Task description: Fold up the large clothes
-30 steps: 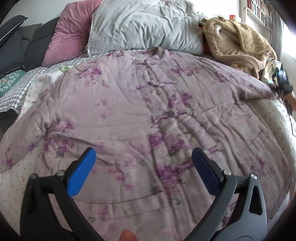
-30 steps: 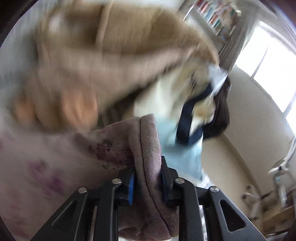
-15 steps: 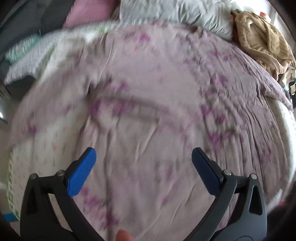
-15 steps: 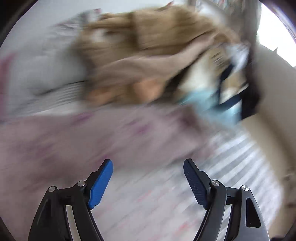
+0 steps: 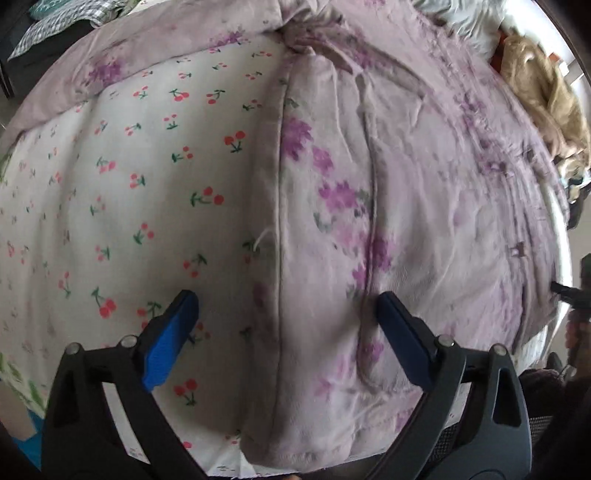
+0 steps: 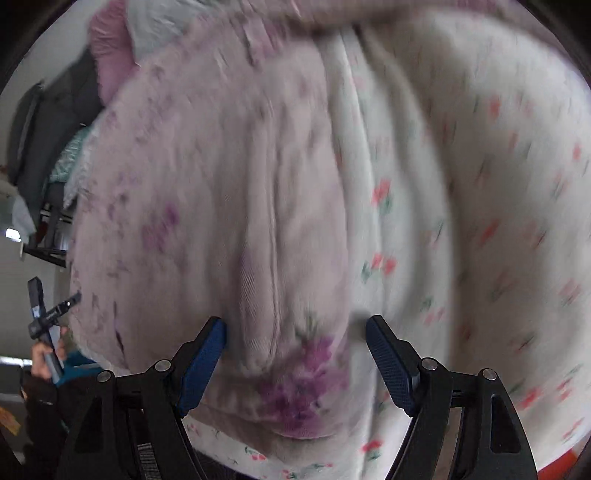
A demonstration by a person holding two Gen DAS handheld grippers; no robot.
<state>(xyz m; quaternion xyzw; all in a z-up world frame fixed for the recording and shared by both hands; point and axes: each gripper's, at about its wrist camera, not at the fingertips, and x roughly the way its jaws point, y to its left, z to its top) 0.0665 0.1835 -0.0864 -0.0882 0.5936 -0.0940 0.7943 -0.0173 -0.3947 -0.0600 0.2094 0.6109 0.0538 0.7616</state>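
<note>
A large lilac quilted garment with purple flowers point(image 5: 424, 177) lies spread on a bed with a white cherry-print sheet point(image 5: 147, 166). My left gripper point(image 5: 286, 297) points steeply down over the garment's lower left side seam. Its jaws are closing, one finger over the sheet and the other over the cloth, with the seam edge between them untouched. My right gripper point(image 6: 295, 322) hangs over the garment's lower right corner point(image 6: 295, 391). Its jaws are closing too, with the corner's fold between the pads, not pinched.
A tan fleece blanket point(image 5: 543, 92) and a grey pillow point(image 5: 454, 14) lie at the head of the bed. A pink pillow point(image 6: 110, 55) and dark cushions point(image 6: 44, 122) sit beside them. The bed's near edge runs just under both grippers.
My right gripper let go of the garment's sleeve end, opened, and swung to the lower right corner. My left gripper moved left and down to the garment's side seam and tilted steeper.
</note>
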